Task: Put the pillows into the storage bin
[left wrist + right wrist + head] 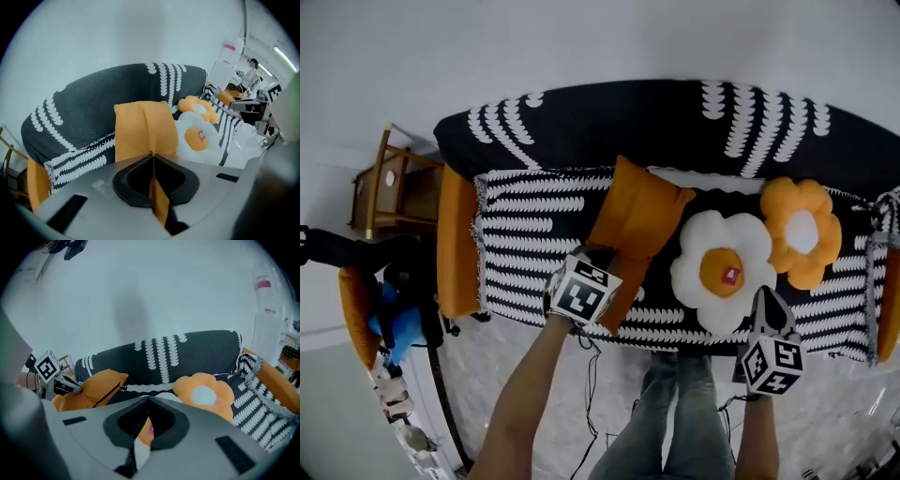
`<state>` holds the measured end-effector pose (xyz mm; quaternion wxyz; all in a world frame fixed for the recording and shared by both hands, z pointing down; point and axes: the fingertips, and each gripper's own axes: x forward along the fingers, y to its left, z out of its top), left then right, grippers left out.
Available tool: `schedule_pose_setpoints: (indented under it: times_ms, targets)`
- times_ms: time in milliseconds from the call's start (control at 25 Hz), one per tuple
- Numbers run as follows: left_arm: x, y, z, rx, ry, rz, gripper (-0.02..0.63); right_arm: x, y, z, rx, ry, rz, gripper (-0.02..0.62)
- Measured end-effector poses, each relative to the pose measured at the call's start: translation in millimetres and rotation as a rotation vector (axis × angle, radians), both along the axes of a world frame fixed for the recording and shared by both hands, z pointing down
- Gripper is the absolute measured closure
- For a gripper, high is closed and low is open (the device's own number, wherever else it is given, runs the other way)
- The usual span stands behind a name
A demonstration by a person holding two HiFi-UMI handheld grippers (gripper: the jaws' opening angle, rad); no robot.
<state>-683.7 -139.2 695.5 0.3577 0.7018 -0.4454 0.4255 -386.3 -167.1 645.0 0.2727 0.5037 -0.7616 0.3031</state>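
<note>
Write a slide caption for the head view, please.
Left gripper pinches the orange pillow; right gripper pinches the white flower pillow.

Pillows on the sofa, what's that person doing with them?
A person stands at the sofa with a gripper in each hand. The left gripper is shut on an edge of the orange pillow. The right gripper is shut on the white flower pillow. The orange flower pillow lies on the seat, untouched. None of the three has been put away yet.
</note>
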Motion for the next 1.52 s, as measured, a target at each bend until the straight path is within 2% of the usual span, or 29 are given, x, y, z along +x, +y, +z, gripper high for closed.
schedule_pose_setpoints:
  times_ms: [160,280,520,680,880,1040,1200,1400,1520]
  targets:
    - [13.4,18.7,-53.1,0.054,0.031,-0.014,0.594,2.6,11.2,-44.3,0.049,-0.011,0.019,0.594]
    - [25.4,22.8,-90.1,0.125,0.059,-0.026,0.592,9.3,17.4,-82.7,0.102,-0.031,0.056,0.594]
    - [47.8,53.2,-160.1,0.197,0.119,-0.070,0.592,45.3,56.5,-148.0,0.142,-0.018,0.112,0.594]
    - [70.9,60.3,-192.6,0.234,0.145,-0.044,0.594,76.7,74.3,-179.3,0.182,0.006,0.170,0.594]
    - [119.3,61.8,-220.9,0.267,0.195,0.034,0.594,114.4,92.6,-219.0,0.246,0.010,0.261,0.594]
    - [173.5,69.8,-235.0,0.255,0.265,0.084,0.594,159.1,118.2,-235.5,0.262,0.017,0.339,0.594]
    - [237.3,74.9,-245.0,0.235,0.321,0.144,0.594,224.0,145.3,-243.9,0.271,0.033,0.454,0.594]
    - [345.1,74.6,-244.5,0.216,0.323,0.279,0.594,329.8,178.7,-249.8,0.291,0.058,0.600,0.594]
    - [416.2,79.7,-246.1,0.205,0.327,0.332,0.594,397.3,206.2,-252.5,0.293,0.068,0.668,0.594]
